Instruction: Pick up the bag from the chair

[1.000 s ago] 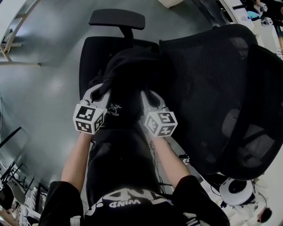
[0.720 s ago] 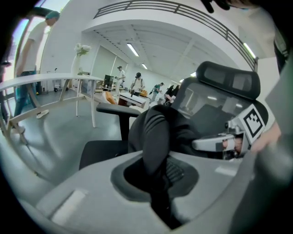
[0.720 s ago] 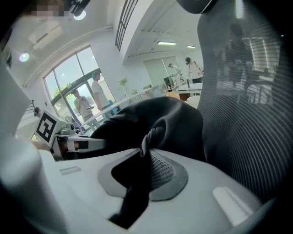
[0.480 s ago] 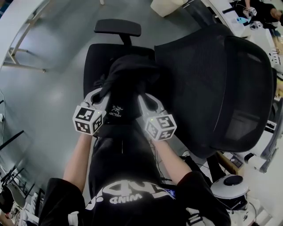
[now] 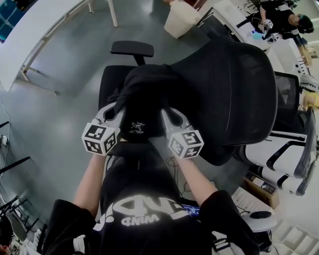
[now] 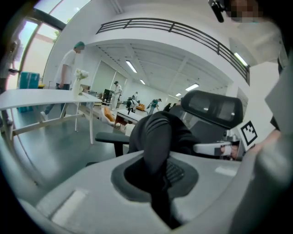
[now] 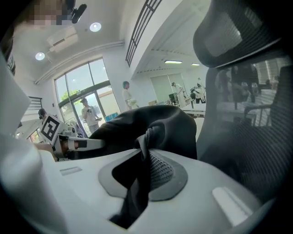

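The black bag (image 5: 144, 97) hangs between my two grippers, above the black seat (image 5: 110, 79) of the office chair. My left gripper (image 5: 118, 103) is shut on a fold of the bag (image 6: 155, 146) at its left side. My right gripper (image 5: 166, 107) is shut on a bunched strap (image 7: 145, 137) at its right side. In each gripper view the black fabric runs down between the grey jaws, left gripper (image 6: 158, 183) and right gripper (image 7: 137, 178). Both pairs of jaws have tightened slightly on the fabric. The bag's underside is hidden.
The chair's mesh backrest (image 5: 234, 94) stands close on the right and its armrest (image 5: 132, 48) beyond the bag. A white table (image 5: 45, 35) lies at the far left, a white bin (image 5: 182, 17) at the back. Another white chair (image 5: 279, 154) stands at the right. A person (image 5: 276, 15) works farther off.
Both grippers have risen together with the bag, which now hangs higher above the seat. The chair looks smaller and farther below.
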`<action>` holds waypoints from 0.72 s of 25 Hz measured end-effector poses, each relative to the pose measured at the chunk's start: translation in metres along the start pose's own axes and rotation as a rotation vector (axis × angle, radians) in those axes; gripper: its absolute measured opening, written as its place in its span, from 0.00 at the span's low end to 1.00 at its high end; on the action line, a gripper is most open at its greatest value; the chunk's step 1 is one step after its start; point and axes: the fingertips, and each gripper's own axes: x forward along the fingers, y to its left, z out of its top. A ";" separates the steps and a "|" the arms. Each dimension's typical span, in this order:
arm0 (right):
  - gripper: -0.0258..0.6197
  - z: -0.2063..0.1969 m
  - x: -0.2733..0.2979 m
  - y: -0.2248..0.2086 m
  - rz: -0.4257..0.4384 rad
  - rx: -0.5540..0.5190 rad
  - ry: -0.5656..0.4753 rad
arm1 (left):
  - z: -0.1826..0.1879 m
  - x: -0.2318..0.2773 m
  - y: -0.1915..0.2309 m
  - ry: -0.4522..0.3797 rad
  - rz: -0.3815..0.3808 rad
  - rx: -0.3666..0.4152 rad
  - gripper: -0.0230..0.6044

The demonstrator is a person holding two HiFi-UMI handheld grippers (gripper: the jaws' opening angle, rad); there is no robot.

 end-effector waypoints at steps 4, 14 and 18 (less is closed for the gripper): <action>0.10 0.024 -0.031 0.019 0.021 -0.029 -0.024 | 0.030 -0.027 -0.026 -0.039 -0.009 0.035 0.09; 0.10 0.047 -0.102 0.071 0.087 -0.026 -0.094 | 0.056 -0.102 -0.083 -0.122 -0.043 0.056 0.09; 0.10 0.044 -0.124 0.085 0.091 -0.016 -0.117 | 0.055 -0.120 -0.098 -0.142 -0.067 0.057 0.09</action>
